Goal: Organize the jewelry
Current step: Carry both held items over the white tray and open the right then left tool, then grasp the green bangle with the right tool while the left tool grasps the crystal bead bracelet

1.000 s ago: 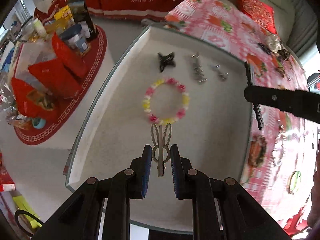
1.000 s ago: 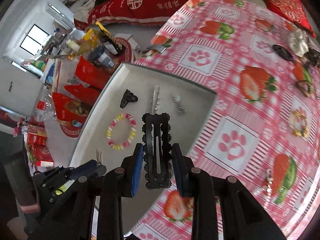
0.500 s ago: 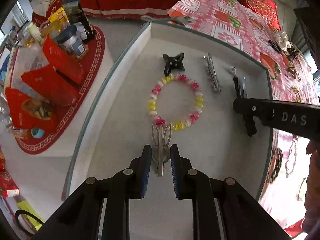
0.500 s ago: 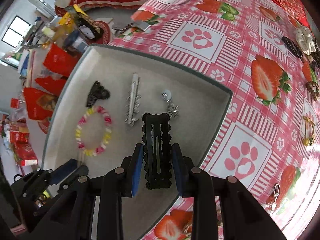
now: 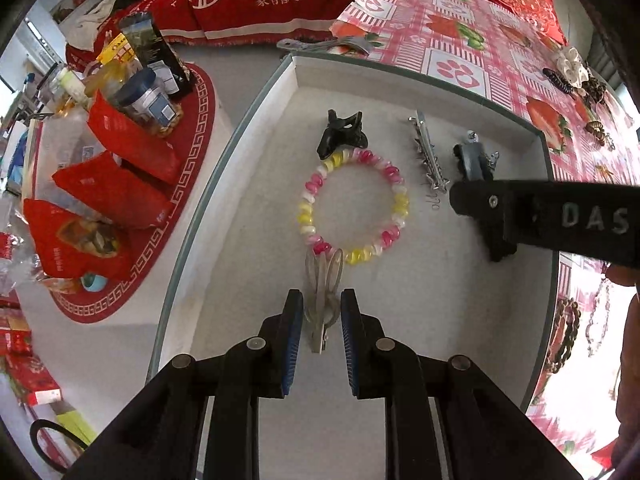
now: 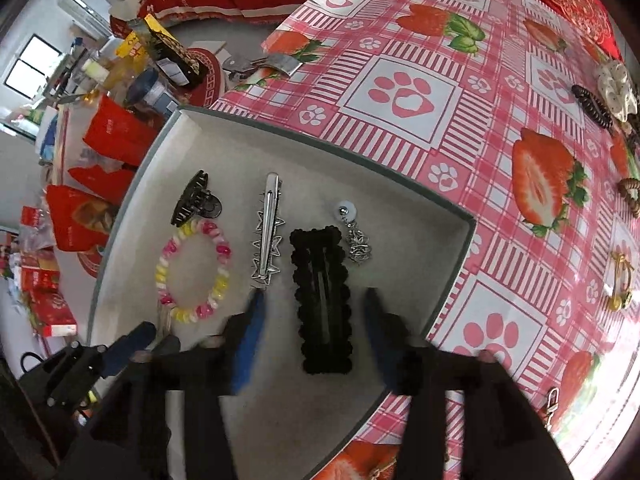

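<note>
Both grippers have sunk toward the tray (image 6: 466,240). Right gripper (image 6: 312,324) jaws just opened, black clip (image 6: 322,300) lying free between them on the tray floor. Left gripper (image 5: 316,320) pinches the silver clip (image 5: 322,292) beside the bracelet (image 5: 354,206). Advise lifting the right straight up, clear of the clip.

Tray (image 6: 132,208): matt grey felt-like lining. Star clip (image 6: 267,232): shiny metal. Snap clip (image 6: 322,300): matt black. Bracelet (image 6: 194,272): glossy beads.

My counter (image 6: 404,92), pink strawberry-and-paw oilcloth: grey-lined tray (image 6: 320,142) at its edge, loose bracelets (image 6: 592,106) and hair pieces beyond.
</note>
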`<state>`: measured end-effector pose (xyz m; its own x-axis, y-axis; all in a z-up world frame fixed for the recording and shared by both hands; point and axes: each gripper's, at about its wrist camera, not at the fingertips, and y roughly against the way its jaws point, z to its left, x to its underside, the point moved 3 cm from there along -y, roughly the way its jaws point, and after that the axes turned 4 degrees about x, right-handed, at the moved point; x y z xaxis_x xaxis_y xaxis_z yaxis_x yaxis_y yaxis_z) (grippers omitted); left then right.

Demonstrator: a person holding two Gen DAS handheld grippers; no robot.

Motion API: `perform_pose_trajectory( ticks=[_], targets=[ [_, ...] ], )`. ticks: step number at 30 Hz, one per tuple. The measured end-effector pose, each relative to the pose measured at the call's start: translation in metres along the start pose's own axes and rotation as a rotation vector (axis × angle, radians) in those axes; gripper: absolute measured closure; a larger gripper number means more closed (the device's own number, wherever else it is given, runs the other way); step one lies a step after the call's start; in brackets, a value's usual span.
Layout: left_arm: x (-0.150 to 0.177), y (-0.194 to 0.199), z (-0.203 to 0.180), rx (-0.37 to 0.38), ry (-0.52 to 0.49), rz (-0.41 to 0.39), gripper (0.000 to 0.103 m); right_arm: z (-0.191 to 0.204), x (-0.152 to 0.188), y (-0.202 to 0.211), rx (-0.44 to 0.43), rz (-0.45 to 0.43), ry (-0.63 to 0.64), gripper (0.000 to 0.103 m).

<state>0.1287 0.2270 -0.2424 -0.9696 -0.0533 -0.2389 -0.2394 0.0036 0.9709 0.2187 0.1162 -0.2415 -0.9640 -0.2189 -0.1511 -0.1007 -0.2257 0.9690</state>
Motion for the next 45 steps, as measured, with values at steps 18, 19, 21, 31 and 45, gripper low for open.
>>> perform_pose_trajectory(
  ticks=[18,19,21,31,45],
  targets=[
    [0.002,0.035,-0.018,-0.041,-0.040,-0.065,0.000,-0.035,0.013,0.079,-0.149,-0.168,-0.140,0.024],
    [0.003,0.036,-0.021,-0.040,-0.048,-0.065,0.000,-0.040,0.017,0.083,-0.151,-0.176,-0.147,0.024],
    [0.003,0.039,-0.029,-0.040,-0.069,-0.067,0.000,-0.049,0.021,0.090,-0.148,-0.182,-0.160,0.023],
    [0.005,0.065,-0.089,-0.007,-0.136,-0.084,0.000,-0.120,0.068,0.113,-0.097,-0.170,-0.241,0.015],
    [0.030,0.055,-0.207,0.047,-0.228,-0.028,0.000,-0.235,0.151,0.125,0.030,-0.083,-0.300,0.015]
  ],
)
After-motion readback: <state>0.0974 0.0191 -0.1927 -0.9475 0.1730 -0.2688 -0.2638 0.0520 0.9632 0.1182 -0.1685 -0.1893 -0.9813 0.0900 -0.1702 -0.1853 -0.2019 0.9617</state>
